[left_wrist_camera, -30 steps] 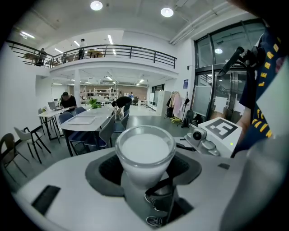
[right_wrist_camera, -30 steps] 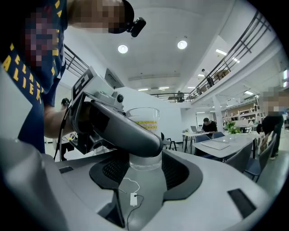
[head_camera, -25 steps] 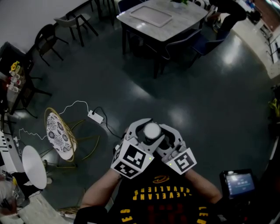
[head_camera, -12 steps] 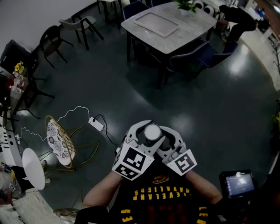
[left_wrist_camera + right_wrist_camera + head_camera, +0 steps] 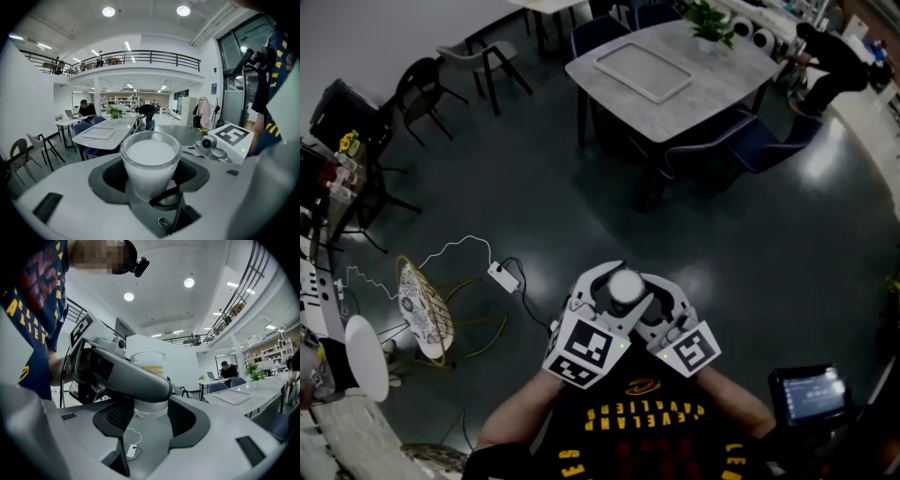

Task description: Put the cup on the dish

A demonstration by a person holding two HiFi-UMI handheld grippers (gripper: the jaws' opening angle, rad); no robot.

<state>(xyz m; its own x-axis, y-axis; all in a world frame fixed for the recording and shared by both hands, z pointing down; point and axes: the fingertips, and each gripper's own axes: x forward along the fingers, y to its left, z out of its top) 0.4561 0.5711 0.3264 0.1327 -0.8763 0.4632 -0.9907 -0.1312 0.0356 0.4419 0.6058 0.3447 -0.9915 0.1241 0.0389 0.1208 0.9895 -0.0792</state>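
One cup [image 5: 626, 284]: clear glass, inside looks white from above (liquid or not, can't tell). Upright, in mid-air in front of person's chest, over the dark floor [image 5: 534, 187]. Resting on no surface.
Left gripper [image 5: 151, 168]: clamped on cup, pads on both sides of its body, jaws set wide.
Right gripper [image 5: 149, 401]: comes in from the other side. Cup's base sits betw its jaws w/ pads flush to the glass, so reads as a 2nd grip. One left-gripper jaw crosses in front.
Dish: no round dish seen. Flat rect. tray [image 5: 642, 71] on grey table [image 5: 703, 94] ahead is prob. the target, my guess only.
Gap: cup well apart from table, open floor betw.
Around: blue chairs at table, potted plant [image 5: 710, 19] at far end, power strip [image 5: 502, 276] w/ cable on floor to the left.
Done: cup is picked up and held level.
Left to do: get to table, lower cup onto tray, release both claws.
Progress: approx. mid-task or less. Placing not yet begun.
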